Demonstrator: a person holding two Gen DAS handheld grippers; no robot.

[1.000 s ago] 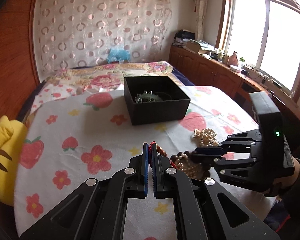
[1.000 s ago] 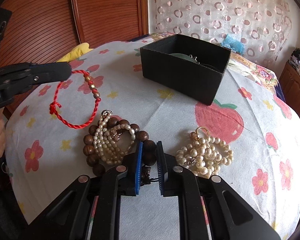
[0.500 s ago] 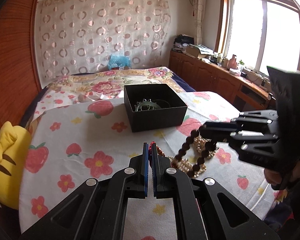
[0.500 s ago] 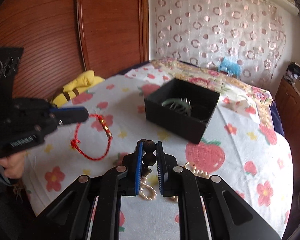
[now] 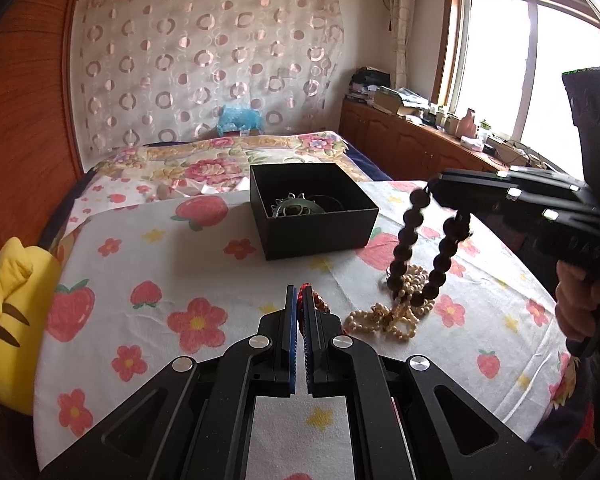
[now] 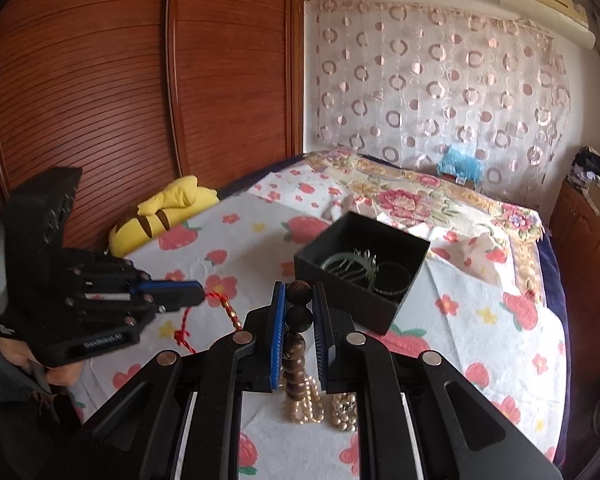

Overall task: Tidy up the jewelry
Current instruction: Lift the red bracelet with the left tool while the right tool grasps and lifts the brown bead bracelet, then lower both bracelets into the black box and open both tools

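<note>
Hanging from the right gripper [image 6: 300, 292], a dark wooden bead bracelet [image 5: 420, 256] is raised above the flowered cloth [image 5: 140, 264], its loop drooping down so the lowest beads are close over a heap of pearl strands [image 5: 392, 312]; whether they touch cannot be told. In the right wrist view the jaws are closed to a bead's width, with two brown beads pinched between the blue-edged pads [image 6: 277, 320] and the rest of the string trailing below. The pearl strands lie on the cloth just under that gripper.

The left gripper [image 5: 299, 300] has its jaws almost fully together, clamped on a red cord bracelet [image 6: 216, 312] with a few gold beads; from the right wrist view the cord hangs in a loop off the jaw tips, above the cloth. From the left wrist view only a bit of red cord shows between the pads.

Beyond both grippers sits an open black box [image 5: 312, 208], on the cloth and well apart from the pearls. Inside it lie a greenish comb-like hair piece [image 6: 348, 264] and a dark bangle [image 6: 392, 280].

A yellow plush toy [image 5: 12, 320] rests at the cloth's left edge, beside a wooden wardrobe [image 6: 140, 80]. A floral bed cover [image 5: 220, 160] lies behind the box.
</note>
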